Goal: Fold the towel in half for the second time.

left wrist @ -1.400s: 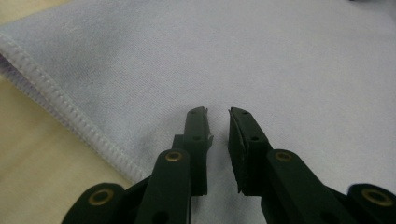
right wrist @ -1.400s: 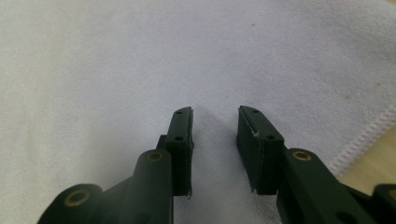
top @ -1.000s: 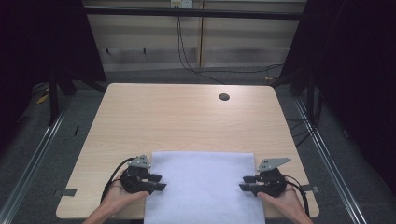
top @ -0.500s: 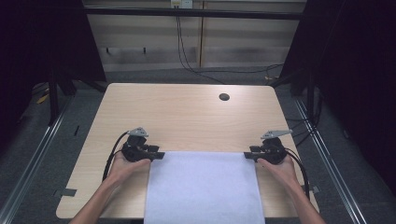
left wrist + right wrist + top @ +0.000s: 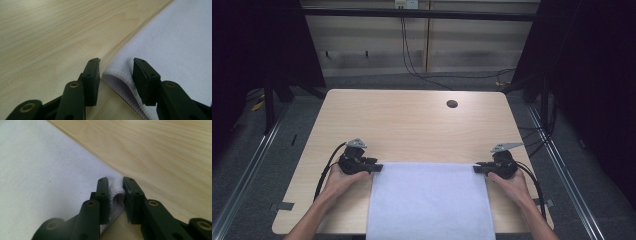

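Observation:
A white cloth (image 5: 429,200) lies flat on the wooden table (image 5: 412,125), its near end hanging over the front edge. My left gripper (image 5: 378,168) sits at the cloth's far left corner. In the left gripper view the jaws have just been closing, and the left gripper (image 5: 116,66) is open with the hemmed corner of the cloth (image 5: 175,42) lying loose between the pads. My right gripper (image 5: 476,169) is at the far right corner. Its jaws have just been closing too, and the right gripper (image 5: 115,182) now pinches a bunched-up corner of the cloth (image 5: 45,170).
A dark round cable hole (image 5: 452,104) sits in the table's far right part. Bare wood stretches beyond the cloth. Black cables (image 5: 412,60) run along the floor behind the table, and dark frame posts stand at both sides.
Both hands slid away from the person along the cloth's side edges to its far corners. The right jaws have narrowed onto the corner; the cloth itself lies where it was.

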Motion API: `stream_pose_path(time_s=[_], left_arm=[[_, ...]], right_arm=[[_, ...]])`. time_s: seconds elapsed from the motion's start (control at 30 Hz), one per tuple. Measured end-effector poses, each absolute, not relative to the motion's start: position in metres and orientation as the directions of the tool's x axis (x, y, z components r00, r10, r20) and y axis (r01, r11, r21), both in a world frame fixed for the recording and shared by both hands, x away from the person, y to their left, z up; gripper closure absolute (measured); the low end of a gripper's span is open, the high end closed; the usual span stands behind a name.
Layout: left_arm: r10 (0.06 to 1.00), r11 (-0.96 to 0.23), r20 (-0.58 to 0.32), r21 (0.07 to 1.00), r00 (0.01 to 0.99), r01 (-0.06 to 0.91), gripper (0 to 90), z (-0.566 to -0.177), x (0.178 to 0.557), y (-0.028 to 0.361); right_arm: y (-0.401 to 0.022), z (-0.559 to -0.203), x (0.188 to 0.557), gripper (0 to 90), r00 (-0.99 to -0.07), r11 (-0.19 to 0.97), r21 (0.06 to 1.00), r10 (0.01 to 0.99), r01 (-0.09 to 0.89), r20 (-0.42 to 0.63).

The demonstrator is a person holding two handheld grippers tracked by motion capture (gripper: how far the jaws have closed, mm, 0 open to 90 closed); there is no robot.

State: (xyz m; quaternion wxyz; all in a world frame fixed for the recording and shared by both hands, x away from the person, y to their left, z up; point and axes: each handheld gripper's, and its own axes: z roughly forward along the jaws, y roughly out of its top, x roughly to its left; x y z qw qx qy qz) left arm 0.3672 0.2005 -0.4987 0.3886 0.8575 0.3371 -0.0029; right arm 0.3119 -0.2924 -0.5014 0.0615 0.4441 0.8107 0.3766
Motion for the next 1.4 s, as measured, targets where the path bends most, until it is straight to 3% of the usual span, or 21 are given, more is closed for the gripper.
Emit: stream_pose_path(time_s=[0.1,0.2,0.67,1.4], left_arm=[[0.551,-0.478,-0.29,0.658,0.782,0.581,78.8,-0.5,0.367,0.2],[0.534,-0.47,-0.329,0.65,0.778,0.598,83.8,-0.501,0.369,0.202],[0.586,-0.342,-0.289,0.758,0.757,0.555,84.9,-0.468,0.378,0.205],[0.623,-0.284,-0.246,0.813,0.742,0.508,85.0,-0.426,0.43,0.199]], right_arm=[[-0.293,-0.502,0.312,80.9,-0.599,0.319,0.66,0.762,0.68,0.248],[-0.29,-0.499,0.313,84.8,-0.602,0.33,0.658,0.762,0.677,0.238],[-0.296,-0.466,0.335,85.8,-0.584,0.241,0.761,0.783,0.603,0.215],[-0.297,-0.426,0.381,86.5,-0.547,0.191,0.815,0.818,0.548,0.176]])
